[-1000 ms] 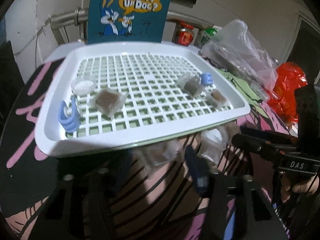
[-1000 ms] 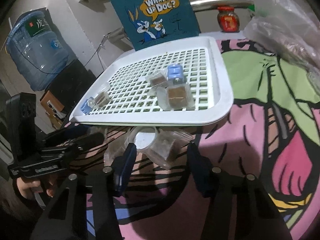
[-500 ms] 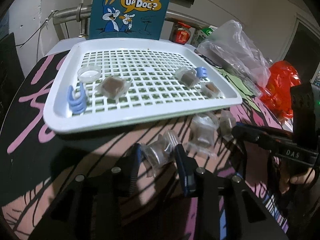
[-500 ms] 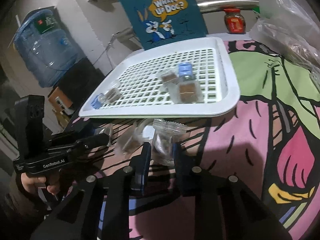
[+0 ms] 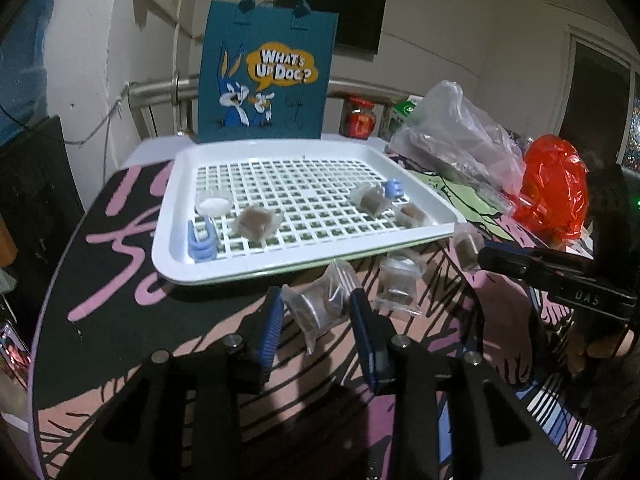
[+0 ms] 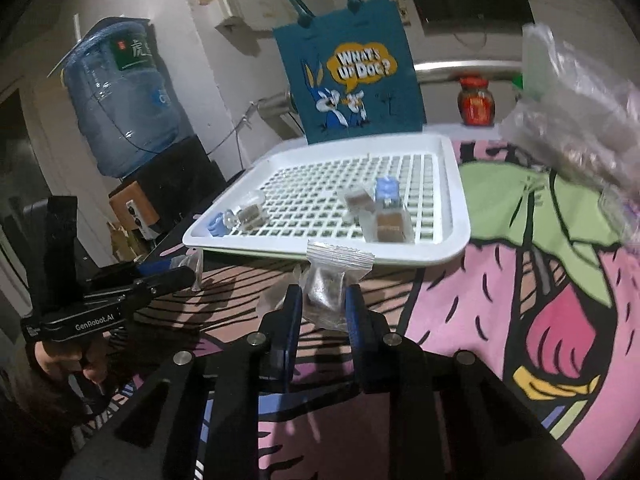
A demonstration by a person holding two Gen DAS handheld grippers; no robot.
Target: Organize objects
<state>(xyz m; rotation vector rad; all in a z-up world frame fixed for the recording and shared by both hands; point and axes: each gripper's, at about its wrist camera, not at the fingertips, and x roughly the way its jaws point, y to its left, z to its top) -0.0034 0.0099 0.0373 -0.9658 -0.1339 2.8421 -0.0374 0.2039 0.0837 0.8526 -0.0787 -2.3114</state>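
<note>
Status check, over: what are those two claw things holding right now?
Left gripper shut on a clear packet. Right gripper shut on another packet. White tray just ahead, path clear.

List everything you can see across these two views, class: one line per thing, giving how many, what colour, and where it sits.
tray: one, white, slotted, on the table.
wrapped packets: two held, one in each gripper; at least one more on the cloth before the tray; three on the tray, e.g.; clear wrap, brown contents.
blue clips: two on the tray, near left and right.
round lid: one, clear-white, tray's left.
tote bag: one, teal, cartoon rabbit, behind the tray.
jar: one, red, at the back.
plastic bags: one clear, one red, to the right.
water bottle: one, blue, beside the table.
left gripper: shut on a packet.
right gripper: shut on a packet.
</note>
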